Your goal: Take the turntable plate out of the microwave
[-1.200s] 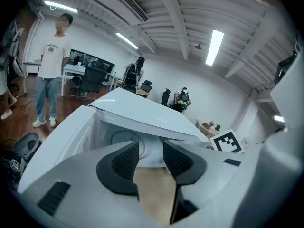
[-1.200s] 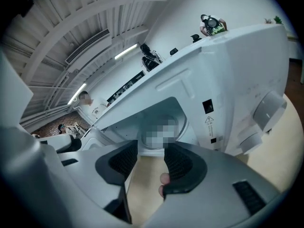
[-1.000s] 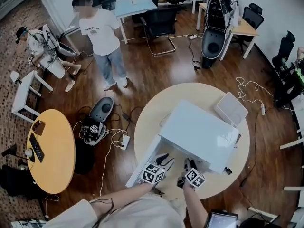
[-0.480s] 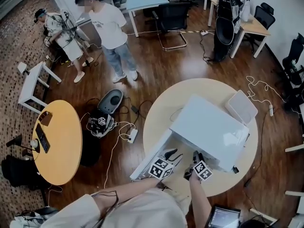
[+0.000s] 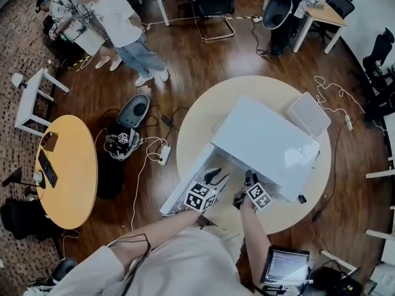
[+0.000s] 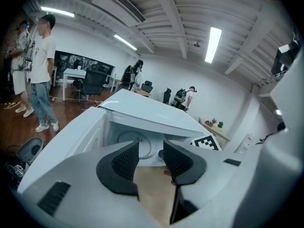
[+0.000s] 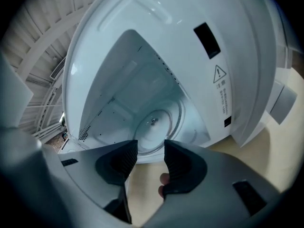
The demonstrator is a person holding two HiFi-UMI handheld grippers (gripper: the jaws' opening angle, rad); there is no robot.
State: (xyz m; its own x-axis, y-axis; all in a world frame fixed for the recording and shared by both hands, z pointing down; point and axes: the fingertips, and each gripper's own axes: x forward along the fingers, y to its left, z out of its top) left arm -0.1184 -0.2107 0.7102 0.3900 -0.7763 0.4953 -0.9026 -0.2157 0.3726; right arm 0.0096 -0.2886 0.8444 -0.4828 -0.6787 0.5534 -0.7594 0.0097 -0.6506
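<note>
Head view: one white microwave sits on a round pale worktop, with its door swung open toward me. I hold two grippers at the opening, the left gripper and the right gripper. Each carries one cube of black and white square markers. A flat white box lies just beside the microwave. A second round worktop, yellow, stands well apart at the left. Two people stand at the top left.

Left gripper view: my left gripper has its two dark ribbed jaws apart, with nothing between them. Beyond them, the single turntable plate lies flat on the floor of the microwave cavity. It is round, so it has no long axis, and a small hub marks its centre.

Right gripper view: my right gripper is also open and holds nothing. The plate lies inside the cavity just past the jaw tips, apart from them. The microwave front bears one triangular warning label. The print beneath it is too small to read.
</note>
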